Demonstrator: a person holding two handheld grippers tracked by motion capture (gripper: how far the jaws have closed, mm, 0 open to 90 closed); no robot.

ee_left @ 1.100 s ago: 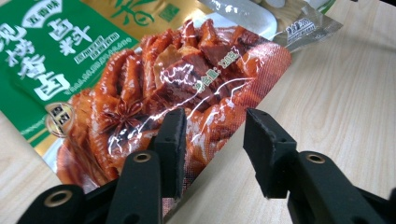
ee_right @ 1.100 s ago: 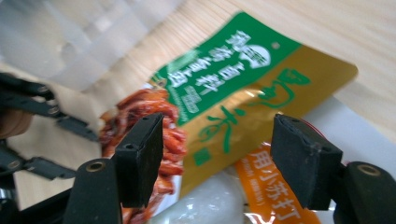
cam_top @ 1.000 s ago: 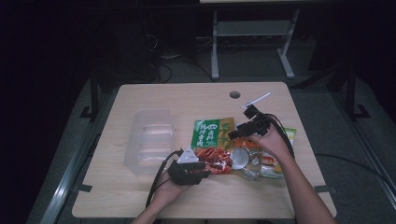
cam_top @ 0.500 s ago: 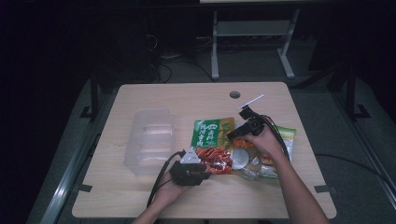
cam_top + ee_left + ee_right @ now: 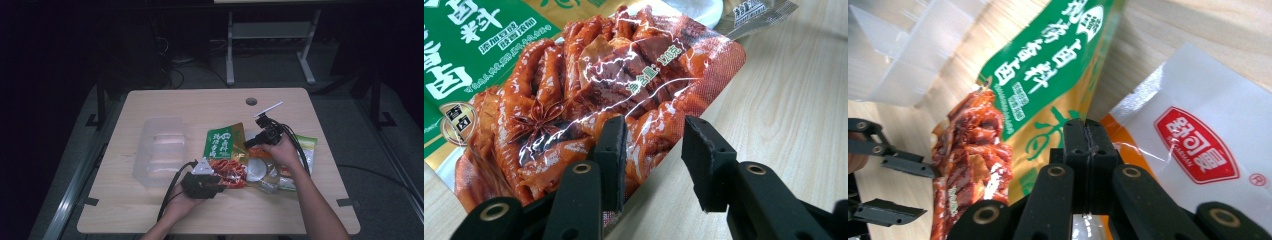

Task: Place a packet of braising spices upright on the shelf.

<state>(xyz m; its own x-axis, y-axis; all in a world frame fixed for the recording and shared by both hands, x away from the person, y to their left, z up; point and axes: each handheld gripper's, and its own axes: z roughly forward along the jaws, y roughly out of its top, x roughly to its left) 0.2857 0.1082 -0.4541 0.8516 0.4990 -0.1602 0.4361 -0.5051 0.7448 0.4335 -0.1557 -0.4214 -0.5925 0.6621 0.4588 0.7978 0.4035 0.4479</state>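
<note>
Glossy green-and-red snack pouch (image 5: 1048,75), right gripper (image 5: 1087,131) clamped on its edge, left gripper (image 5: 651,150) half open.

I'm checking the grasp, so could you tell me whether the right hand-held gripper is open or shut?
Shut. The right hand-held gripper has its black jaws pressed together with no gap; they have just been closing, over the white packet.

In the high view we see a lit wooden table (image 5: 165,210) ringed by near-black surroundings, darkest toward nine o'clock. Both gripper views are bright and sharp; white glare streaks the red snack pouch (image 5: 589,100), and the clear plastic box (image 5: 893,55) blurs toward ten o'clock.
</note>
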